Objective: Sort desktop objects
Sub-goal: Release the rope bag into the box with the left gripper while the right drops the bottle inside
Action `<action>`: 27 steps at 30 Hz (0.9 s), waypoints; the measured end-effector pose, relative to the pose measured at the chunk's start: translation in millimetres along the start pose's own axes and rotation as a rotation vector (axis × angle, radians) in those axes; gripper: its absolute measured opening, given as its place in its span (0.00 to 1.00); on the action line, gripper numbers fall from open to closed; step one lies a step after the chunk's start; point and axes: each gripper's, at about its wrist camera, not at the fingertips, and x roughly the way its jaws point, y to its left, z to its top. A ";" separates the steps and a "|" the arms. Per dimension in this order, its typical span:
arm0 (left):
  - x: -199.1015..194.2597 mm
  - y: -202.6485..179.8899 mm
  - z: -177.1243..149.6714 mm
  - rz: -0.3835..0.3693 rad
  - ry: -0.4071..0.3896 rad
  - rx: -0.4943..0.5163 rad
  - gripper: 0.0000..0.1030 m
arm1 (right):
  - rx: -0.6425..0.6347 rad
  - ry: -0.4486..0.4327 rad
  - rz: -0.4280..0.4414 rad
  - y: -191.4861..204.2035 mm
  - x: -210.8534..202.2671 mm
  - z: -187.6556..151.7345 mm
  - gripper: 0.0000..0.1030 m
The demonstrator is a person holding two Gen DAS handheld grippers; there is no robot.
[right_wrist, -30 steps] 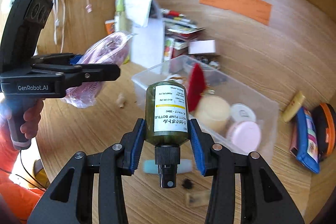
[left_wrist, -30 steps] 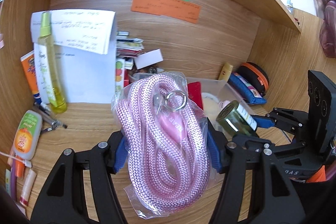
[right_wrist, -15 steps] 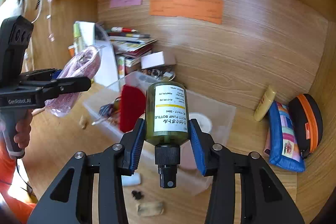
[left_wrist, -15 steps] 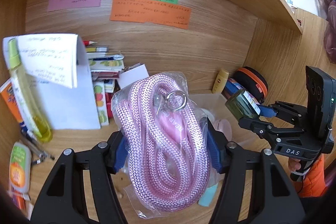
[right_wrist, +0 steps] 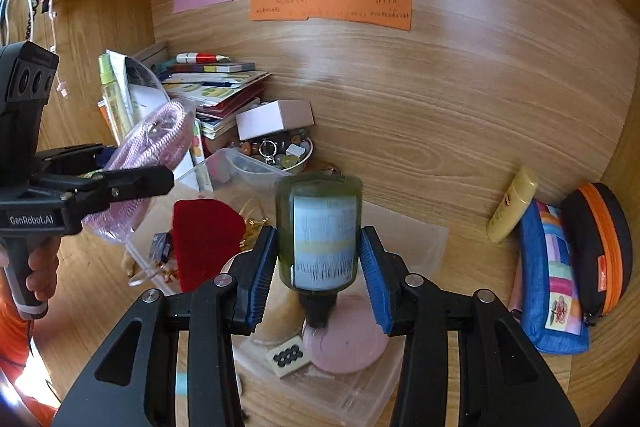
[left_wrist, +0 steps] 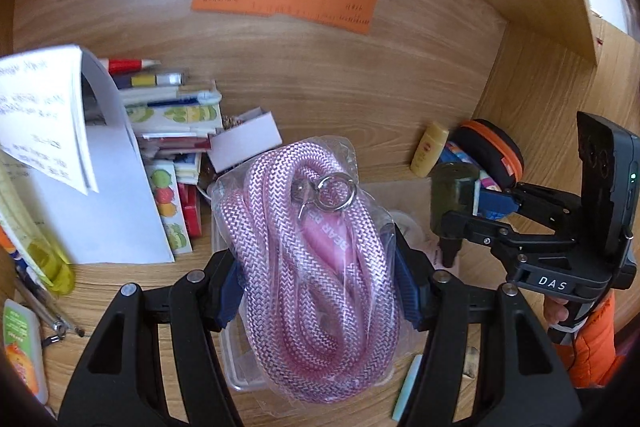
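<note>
The left gripper point(left_wrist: 316, 291) is closed on a bagged pink rope point(left_wrist: 316, 267) — its blue pads press the coil from both sides, and a metal ring point(left_wrist: 334, 191) sits at the top of the coil, ahead of the fingertips. Below and beyond those fingers lies the clear plastic bin point(left_wrist: 236, 379), partly hidden by the rope.

The right gripper point(right_wrist: 320, 267) has its jaws spread a little wider than the green pump bottle point(right_wrist: 318, 233) between them. A narrow gap shows on each side of the bottle, which is blurred, nozzle end pointing back toward the gripper; whether the pads touch it I cannot tell. Directly under and ahead of this gripper is the same clear plastic bin point(right_wrist: 432, 239), holding a red pouch point(right_wrist: 206, 239) to the gripper's left and a pink round lid point(right_wrist: 348, 343) just beneath the bottle.

Far to the right of the right gripper, against the back wall, stand a yellow tube point(right_wrist: 512, 205), a blue patterned pouch point(right_wrist: 554, 275) and a black-and-orange case point(right_wrist: 600, 247) — all well apart from the bin.
</note>
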 end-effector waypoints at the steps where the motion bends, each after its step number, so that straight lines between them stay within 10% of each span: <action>1: 3.4 1.1 -0.3 0.001 0.008 -0.004 0.61 | 0.001 0.006 0.003 -0.2 3.8 0.3 0.37; 27: 41.7 6.4 -9.9 -0.045 0.146 -0.039 0.63 | 0.106 0.090 0.065 -27.3 44.2 -12.8 0.38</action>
